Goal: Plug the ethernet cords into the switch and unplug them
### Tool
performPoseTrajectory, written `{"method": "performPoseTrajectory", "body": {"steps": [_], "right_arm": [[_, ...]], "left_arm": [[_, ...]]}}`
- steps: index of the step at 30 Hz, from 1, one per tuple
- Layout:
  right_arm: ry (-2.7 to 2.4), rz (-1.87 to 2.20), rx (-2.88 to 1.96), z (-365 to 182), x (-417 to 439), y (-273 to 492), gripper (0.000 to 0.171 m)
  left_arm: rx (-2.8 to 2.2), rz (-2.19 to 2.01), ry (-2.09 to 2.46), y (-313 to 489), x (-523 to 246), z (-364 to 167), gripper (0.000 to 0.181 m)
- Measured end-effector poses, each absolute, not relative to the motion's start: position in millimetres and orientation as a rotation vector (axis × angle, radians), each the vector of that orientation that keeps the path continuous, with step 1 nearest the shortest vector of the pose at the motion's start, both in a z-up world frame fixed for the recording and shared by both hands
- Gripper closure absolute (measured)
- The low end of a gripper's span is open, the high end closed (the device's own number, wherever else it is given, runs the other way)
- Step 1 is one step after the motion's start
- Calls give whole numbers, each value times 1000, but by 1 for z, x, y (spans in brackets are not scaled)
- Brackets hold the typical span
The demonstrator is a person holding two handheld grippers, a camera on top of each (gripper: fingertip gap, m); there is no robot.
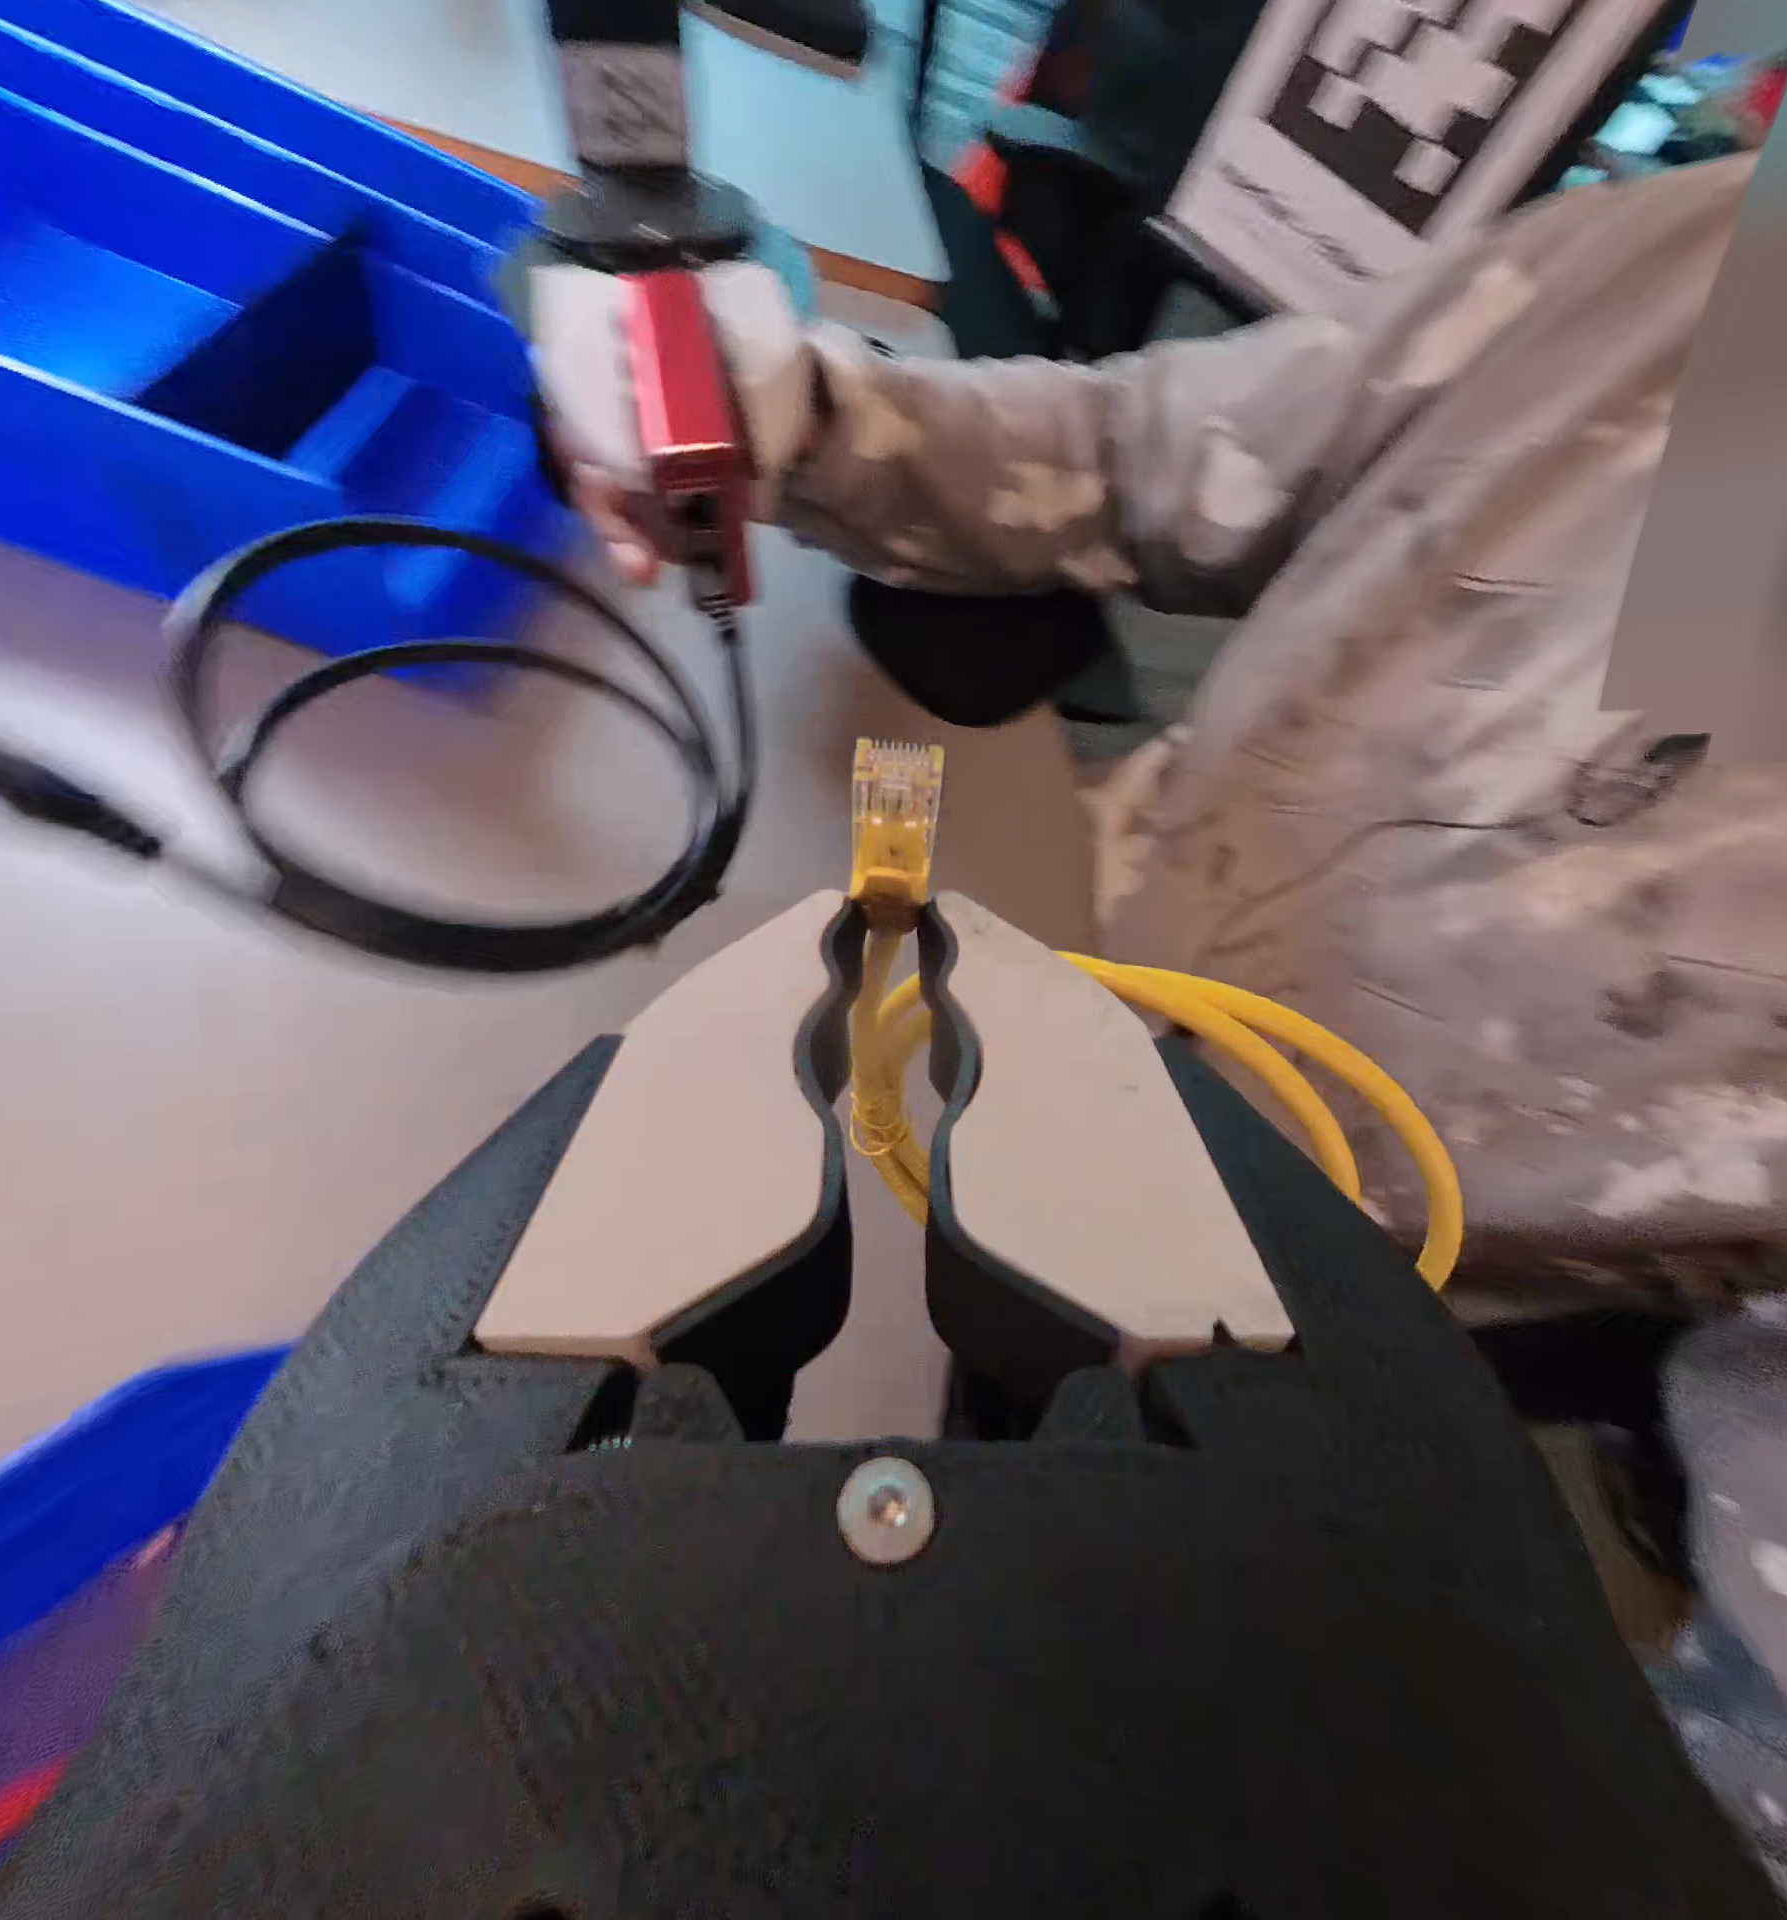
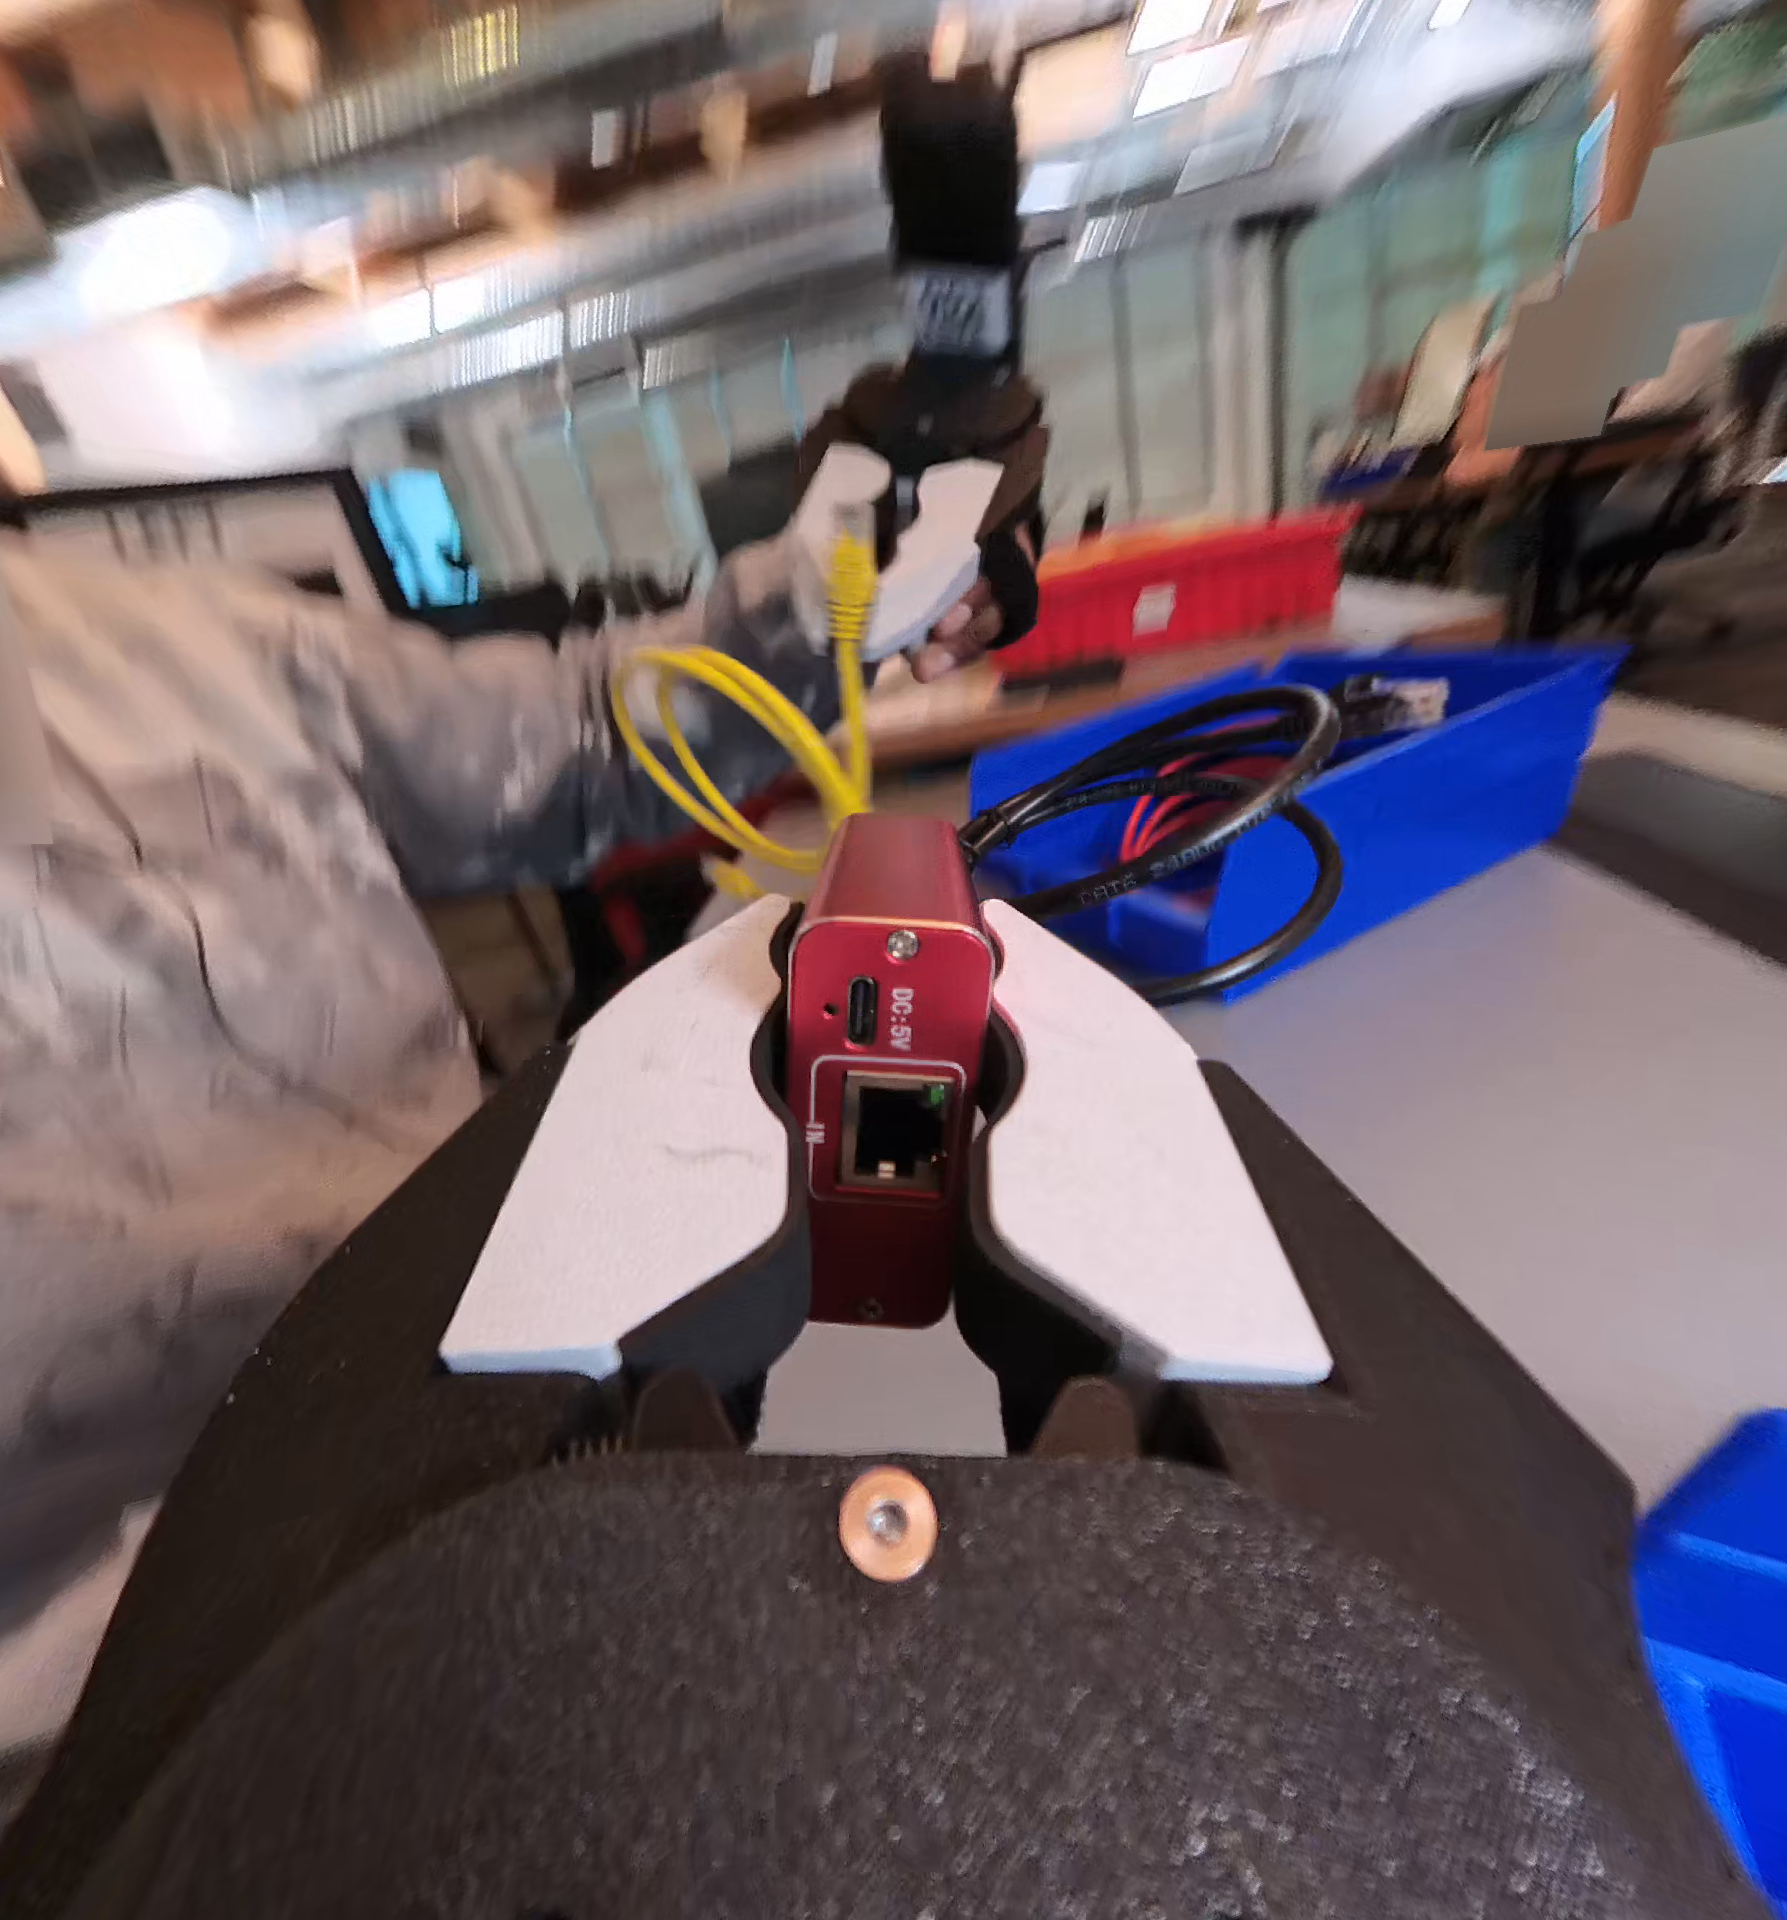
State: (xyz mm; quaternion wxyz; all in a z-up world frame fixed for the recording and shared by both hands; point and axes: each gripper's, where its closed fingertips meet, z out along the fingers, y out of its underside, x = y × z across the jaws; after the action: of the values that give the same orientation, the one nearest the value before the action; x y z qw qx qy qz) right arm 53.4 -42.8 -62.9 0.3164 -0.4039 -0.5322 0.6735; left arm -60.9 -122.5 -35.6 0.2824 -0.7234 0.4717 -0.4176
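The left gripper [image 1: 887, 914] is clenched on the yellow ethernet cord [image 1: 1284, 1049] just behind its clear plug [image 1: 897, 795], which juts past the fingertips while the slack loops off to the right. Only the right wrist view shows the switch's near end (an empty network socket [image 2: 894, 1132] under a small charging port). There the right gripper [image 2: 887, 920] clamps the red switch [image 2: 889, 1101] between its fingers, a black cord [image 2: 1180, 821] trailing from its far end toward the blue bin [image 2: 1408, 790] on the table [image 2: 1491, 1091].
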Motion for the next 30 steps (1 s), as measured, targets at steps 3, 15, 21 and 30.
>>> {"method": "performPoseTrajectory", "body": {"steps": [3,15,21,30], "right_arm": [[-1552,1779,-1050,-78,50,-63,143],[-1860,1769,-950,-102,46,-114,143],[-1936,1731,-887,-110,43,-128,142],[-2031,1723,-818,-116,44,-146,142]], "left_arm": [[-1976,-1326,1375,-143,-26,-64,170],[-2293,-1729,1546,-167,26,-136,171],[-2336,-1919,1600,-173,28,-142,171],[-2282,-2064,1730,-183,29,-147,171]]}}
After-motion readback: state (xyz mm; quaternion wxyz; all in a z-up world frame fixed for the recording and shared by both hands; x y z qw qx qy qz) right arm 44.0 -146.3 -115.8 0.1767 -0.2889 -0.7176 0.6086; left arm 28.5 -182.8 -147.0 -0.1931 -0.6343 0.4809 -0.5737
